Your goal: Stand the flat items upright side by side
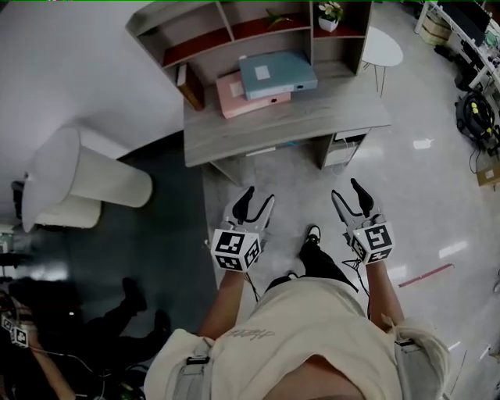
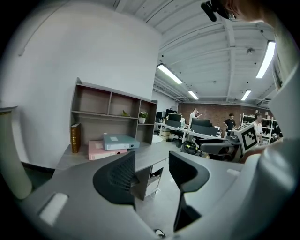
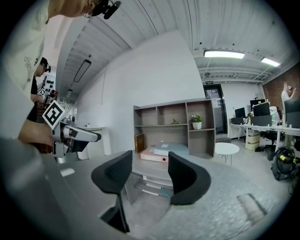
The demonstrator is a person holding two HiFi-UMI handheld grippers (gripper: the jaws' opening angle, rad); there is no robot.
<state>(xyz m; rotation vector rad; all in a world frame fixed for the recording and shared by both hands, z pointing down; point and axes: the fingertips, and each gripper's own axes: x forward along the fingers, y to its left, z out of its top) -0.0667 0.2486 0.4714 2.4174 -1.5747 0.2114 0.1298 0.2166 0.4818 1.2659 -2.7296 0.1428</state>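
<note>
A blue binder box [image 1: 277,74] lies flat on top of a pink one [image 1: 234,101] on the grey desk [image 1: 328,117]; both also show in the left gripper view as the blue box [image 2: 121,140] and the pink box [image 2: 99,150]. A brown book [image 1: 190,84] stands upright to their left. My left gripper [image 1: 256,201] and right gripper [image 1: 349,195] hover over the floor in front of the desk, well short of it. Both are open with nothing between the jaws, as the left gripper [image 2: 151,160] and the right gripper [image 3: 149,161] show in their own views.
A shelf unit [image 1: 234,31] with a small potted plant [image 1: 329,14] rises at the desk's back. A round white side table [image 1: 381,48] stands to the right, and a white curved seat [image 1: 86,183] to the left. Cables [image 1: 476,113] lie at far right. People stand among distant desks [image 2: 206,126].
</note>
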